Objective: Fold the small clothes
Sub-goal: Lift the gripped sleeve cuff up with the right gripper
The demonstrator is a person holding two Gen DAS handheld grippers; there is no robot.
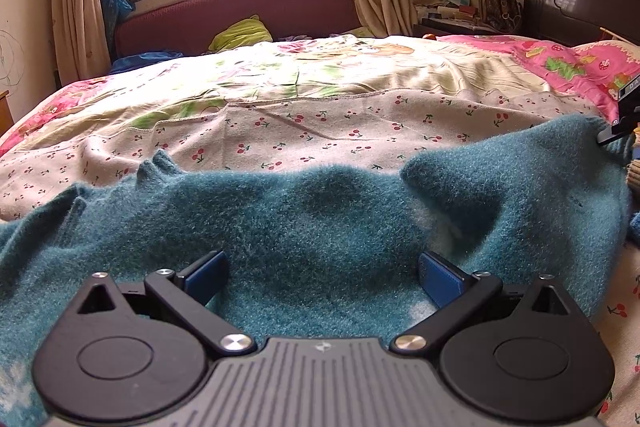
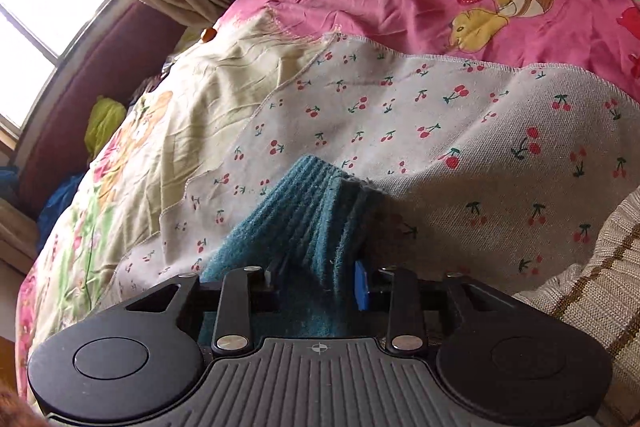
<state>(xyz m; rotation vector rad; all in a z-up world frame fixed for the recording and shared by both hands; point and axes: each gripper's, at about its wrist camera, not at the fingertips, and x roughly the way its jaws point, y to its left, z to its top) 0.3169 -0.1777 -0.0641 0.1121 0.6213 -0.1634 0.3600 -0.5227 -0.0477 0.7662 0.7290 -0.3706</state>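
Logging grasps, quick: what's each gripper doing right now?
Left gripper: open, over the teal sweater, gripping nothing.
Right gripper: shut on the teal sweater's ribbed edge.

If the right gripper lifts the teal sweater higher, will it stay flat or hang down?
The teal sweater probably hangs limp: it already bunches into soft humps. Its fuzzy knit likely grips well in the right gripper, whose jaws pinch the ribbed edge.

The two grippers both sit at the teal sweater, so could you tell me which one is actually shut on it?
The right gripper is: its fingers pinch the teal sweater at its ribbed edge. The left gripper is spread wide open over the knit.
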